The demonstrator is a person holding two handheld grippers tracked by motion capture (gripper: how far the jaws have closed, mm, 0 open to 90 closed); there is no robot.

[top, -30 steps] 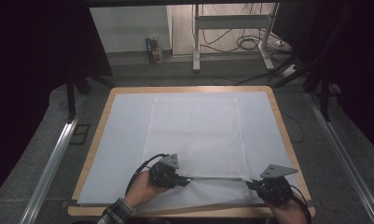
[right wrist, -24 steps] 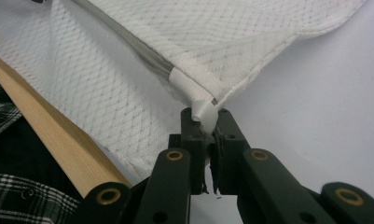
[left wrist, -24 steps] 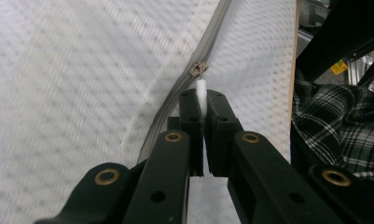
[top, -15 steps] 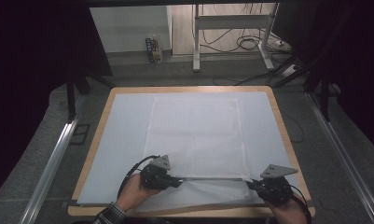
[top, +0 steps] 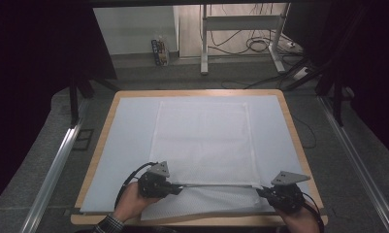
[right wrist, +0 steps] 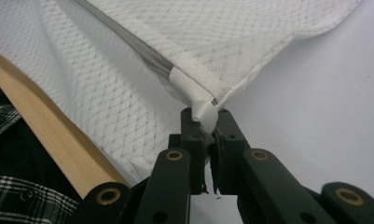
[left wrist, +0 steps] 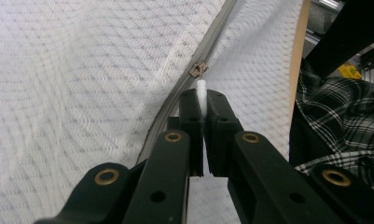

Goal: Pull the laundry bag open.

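White mesh zippered bag (top: 204, 145) is lying flat on the pale-covered wooden table (top: 299, 141). Left gripper (left wrist: 202, 100) is pinching its white zip pull (left wrist: 201, 88); right gripper (right wrist: 207, 122) is clamping the bag's corner tab (right wrist: 204, 109). Judging by the slider's place near the left end, the zip run looks nearly complete.

The high view looks forward and down from above the person's side, taking in the whole worktop (top: 100, 145) and the floor beyond its far edge. The left gripper view sits very close behind the left gripper (left wrist: 202, 100), facing along the zipper (left wrist: 217, 32) of the white mesh bag (left wrist: 72, 70). The right gripper view sits equally close behind the right gripper (right wrist: 204, 116), facing the bag's corner. All three views share the bag's near zippered edge.
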